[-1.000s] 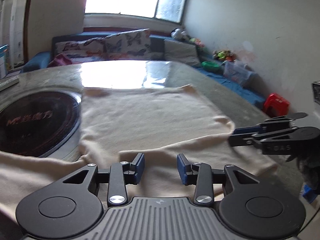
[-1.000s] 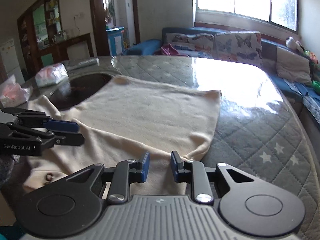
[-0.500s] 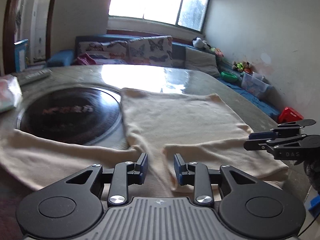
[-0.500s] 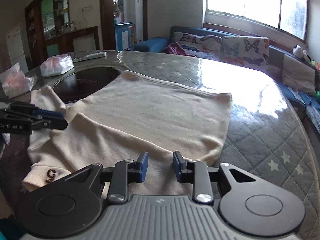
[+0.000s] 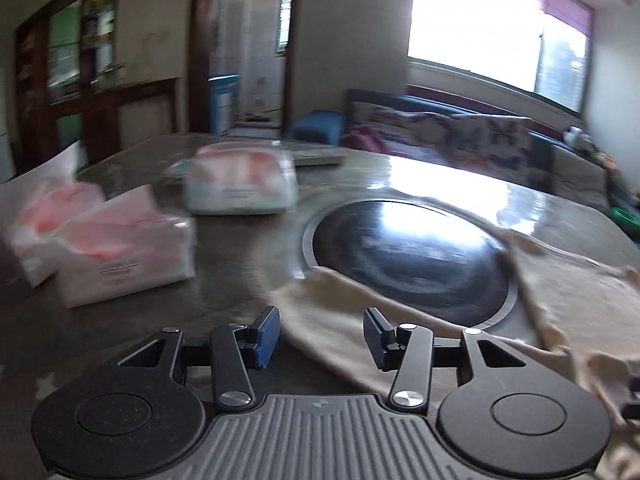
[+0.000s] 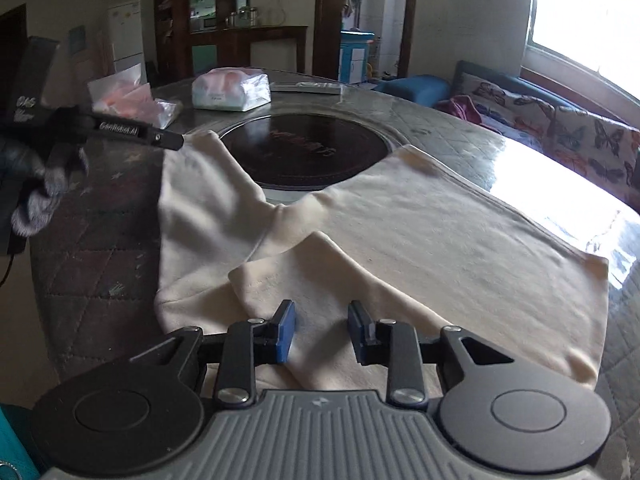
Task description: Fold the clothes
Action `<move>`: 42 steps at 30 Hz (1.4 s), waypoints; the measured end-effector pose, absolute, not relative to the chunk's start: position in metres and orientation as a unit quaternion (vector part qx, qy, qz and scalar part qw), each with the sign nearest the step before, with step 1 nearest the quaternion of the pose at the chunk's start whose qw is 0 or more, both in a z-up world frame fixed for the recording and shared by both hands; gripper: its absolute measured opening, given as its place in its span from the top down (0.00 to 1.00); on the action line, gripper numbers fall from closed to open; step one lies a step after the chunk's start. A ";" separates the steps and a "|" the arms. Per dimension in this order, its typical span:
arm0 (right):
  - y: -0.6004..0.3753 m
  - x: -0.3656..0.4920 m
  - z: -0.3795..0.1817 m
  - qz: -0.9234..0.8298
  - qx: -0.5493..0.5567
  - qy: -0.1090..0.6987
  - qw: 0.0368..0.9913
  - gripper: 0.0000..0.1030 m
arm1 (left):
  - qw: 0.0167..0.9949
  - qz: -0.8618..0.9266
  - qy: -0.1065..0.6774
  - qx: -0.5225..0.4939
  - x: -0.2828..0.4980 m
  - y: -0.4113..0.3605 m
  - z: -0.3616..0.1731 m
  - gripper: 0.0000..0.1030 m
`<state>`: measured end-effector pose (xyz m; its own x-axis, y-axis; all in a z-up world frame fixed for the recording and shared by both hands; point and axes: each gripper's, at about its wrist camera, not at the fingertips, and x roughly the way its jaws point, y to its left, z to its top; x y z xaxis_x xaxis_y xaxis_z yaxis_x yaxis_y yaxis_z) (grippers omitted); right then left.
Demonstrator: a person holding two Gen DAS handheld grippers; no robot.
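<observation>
A cream long-sleeved garment (image 6: 440, 232) lies flat on the table. One sleeve (image 6: 320, 276) is folded over its body, and my right gripper (image 6: 322, 332) hovers open just above that fold with nothing between its fingers. The other sleeve (image 6: 196, 192) stretches out to the left beside the dark round hotplate (image 6: 312, 148). My left gripper (image 6: 160, 138), held by a gloved hand (image 6: 36, 192), reaches the cuff end there. In the blurred left wrist view the left gripper (image 5: 322, 340) is open, and the sleeve end (image 5: 332, 312) lies on the table below its jaws.
Several tissue packs (image 5: 120, 248) (image 6: 230, 90) and a remote (image 6: 308, 87) sit at the table's far side. The quilted grey table (image 6: 100, 240) drops off at the near left. A sofa with butterfly cushions (image 6: 560, 128) stands under the window.
My left gripper has swung left, from the garment's body to the outstretched sleeve's end, and opened wider. The right gripper stayed open over the folded sleeve, turning slightly left.
</observation>
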<state>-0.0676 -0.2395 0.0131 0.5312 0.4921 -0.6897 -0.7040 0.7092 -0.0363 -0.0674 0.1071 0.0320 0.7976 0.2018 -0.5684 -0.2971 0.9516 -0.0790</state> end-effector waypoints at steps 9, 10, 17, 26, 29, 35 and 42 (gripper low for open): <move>-0.257 -0.072 0.035 0.328 -0.142 0.318 0.878 0.72 | 0.932 0.148 0.308 -0.117 -0.051 0.125 0.018 0.54; -0.261 -0.072 0.037 0.324 -0.139 0.317 0.881 0.72 | 0.932 0.149 0.309 -0.119 -0.049 0.125 0.017 0.56; -0.287 -0.078 0.040 0.292 -0.110 0.316 0.896 0.72 | 0.941 0.119 0.292 -0.125 -0.051 0.108 0.034 0.94; -0.327 -0.087 0.038 0.240 -0.060 0.313 0.917 0.72 | 0.957 0.013 0.255 -0.137 -0.061 0.060 0.078 0.95; -0.341 -0.090 0.038 0.222 -0.044 0.309 0.924 0.72 | 0.958 -0.056 0.246 -0.136 -0.065 0.022 0.095 0.94; -0.368 -0.097 0.036 0.198 -0.014 0.300 0.933 0.72 | 0.946 -0.181 0.236 -0.133 -0.070 -0.054 0.112 0.95; -0.396 -0.106 0.028 0.173 0.020 0.300 0.938 0.72 | 0.923 -0.264 0.247 -0.132 -0.066 -0.122 0.099 0.95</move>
